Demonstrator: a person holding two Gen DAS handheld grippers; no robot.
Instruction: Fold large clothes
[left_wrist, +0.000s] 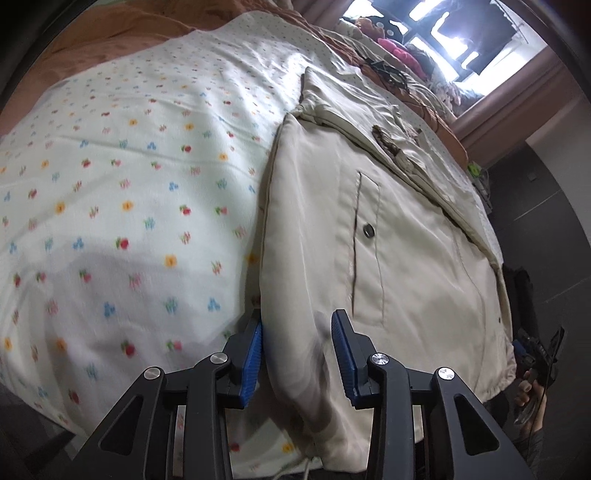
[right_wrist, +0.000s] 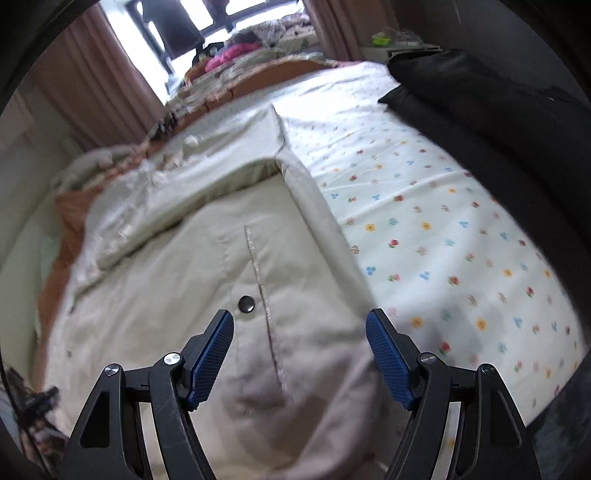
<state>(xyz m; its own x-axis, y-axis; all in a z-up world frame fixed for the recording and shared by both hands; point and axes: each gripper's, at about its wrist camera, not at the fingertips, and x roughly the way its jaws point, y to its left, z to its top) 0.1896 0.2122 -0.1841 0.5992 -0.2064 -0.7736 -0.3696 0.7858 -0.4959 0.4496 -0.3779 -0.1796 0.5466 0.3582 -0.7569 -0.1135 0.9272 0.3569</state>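
One cream padded fabric jacket (left_wrist: 388, 229) lies flat on the white bedsheet printed with small coloured flowers (left_wrist: 129, 184), partly folded, one dark round snap button (left_wrist: 368, 231) showing beside a pocket seam. The left gripper (left_wrist: 297, 354) stands over the jacket's near edge; a raised fold of that edge sits between its two blue ribbed pads (left_wrist: 253, 363), the left pad touching cloth, the right pad just apart, so the jaws are narrow but not clamped. The right gripper (right_wrist: 300, 356) hangs above the jacket's near hem, jaws wide, nothing gripped. One black garment (right_wrist: 480, 92) lies at the far right of the bed. Right-wrist view blurred; items by the window (left_wrist: 461, 37) indistinct.
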